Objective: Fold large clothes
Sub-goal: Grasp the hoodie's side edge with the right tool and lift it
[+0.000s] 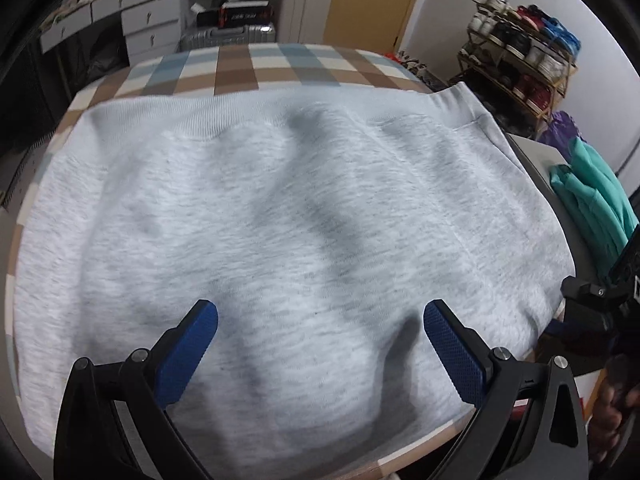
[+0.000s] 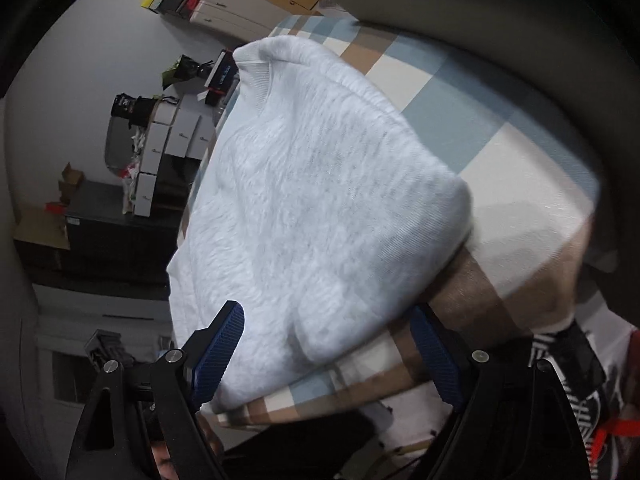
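A light grey sweatshirt (image 1: 280,220) lies folded on a table with a checked brown, blue and cream cloth (image 1: 240,68). Its ribbed hem runs along the far side. My left gripper (image 1: 320,316) is open and empty, hovering over the near part of the garment. In the right wrist view the sweatshirt (image 2: 320,200) appears tilted, with the checked cloth (image 2: 500,152) beside it. My right gripper (image 2: 328,320) is open over the garment's near corner, holding nothing. The right gripper's black body (image 1: 600,300) shows at the right edge of the left wrist view.
A pile of folded teal clothes (image 1: 592,200) sits on a grey surface right of the table. A shoe rack (image 1: 520,64) stands at the back right. White drawers (image 1: 132,20) and a suitcase (image 1: 228,36) stand behind the table.
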Demonstrator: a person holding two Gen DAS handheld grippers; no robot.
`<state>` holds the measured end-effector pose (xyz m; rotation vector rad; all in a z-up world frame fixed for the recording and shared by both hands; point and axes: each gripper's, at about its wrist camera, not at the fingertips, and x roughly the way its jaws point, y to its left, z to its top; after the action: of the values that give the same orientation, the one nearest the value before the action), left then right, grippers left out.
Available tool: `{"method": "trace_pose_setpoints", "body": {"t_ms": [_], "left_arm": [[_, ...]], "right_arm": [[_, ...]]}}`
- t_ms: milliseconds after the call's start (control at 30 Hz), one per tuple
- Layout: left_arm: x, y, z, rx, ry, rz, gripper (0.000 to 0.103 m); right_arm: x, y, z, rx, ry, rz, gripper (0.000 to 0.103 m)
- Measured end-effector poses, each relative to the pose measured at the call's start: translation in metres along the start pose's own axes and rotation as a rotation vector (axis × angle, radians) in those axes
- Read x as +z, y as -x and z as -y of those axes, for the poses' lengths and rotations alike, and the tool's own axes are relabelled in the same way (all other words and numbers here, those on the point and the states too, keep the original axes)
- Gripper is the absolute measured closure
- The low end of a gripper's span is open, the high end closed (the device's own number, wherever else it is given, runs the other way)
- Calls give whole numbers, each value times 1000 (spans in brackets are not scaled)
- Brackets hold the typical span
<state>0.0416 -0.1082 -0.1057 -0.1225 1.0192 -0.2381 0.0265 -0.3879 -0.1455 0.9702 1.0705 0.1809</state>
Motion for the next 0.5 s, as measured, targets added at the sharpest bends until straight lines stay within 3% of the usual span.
{"method": "trace_pose_setpoints", "body": {"t_ms": [100,200,233,300,333,367,433,500], "left_arm": [[0,-6,-6,-27,42,-40,2],[-1,-5,-4,-20,11,-47,2],[-2,-5,-3,-14,-3,-51,2],[-5,-6,0,-4,-19,-52,2],[-7,-5,1,4,-24,-48,2],[-8,-4,1,10,-25,-47,2],[-10,-3,2,19,-25,-49,2],[-8,-6,6,27,-30,-55,2]], "right_arm": [[3,-6,-8,-11,9,62,17],[7,-17,-30,-93,129,109,6],[7,-21,-35,-127,153,132,7],[3,-22,-37,-160,163,199,19],[2,-19,-36,-150,160,218,33],[4,-15,-35,-115,155,226,39],[5,2,-33,6,161,280,46],[-1,9,-42,82,221,291,47]]}}
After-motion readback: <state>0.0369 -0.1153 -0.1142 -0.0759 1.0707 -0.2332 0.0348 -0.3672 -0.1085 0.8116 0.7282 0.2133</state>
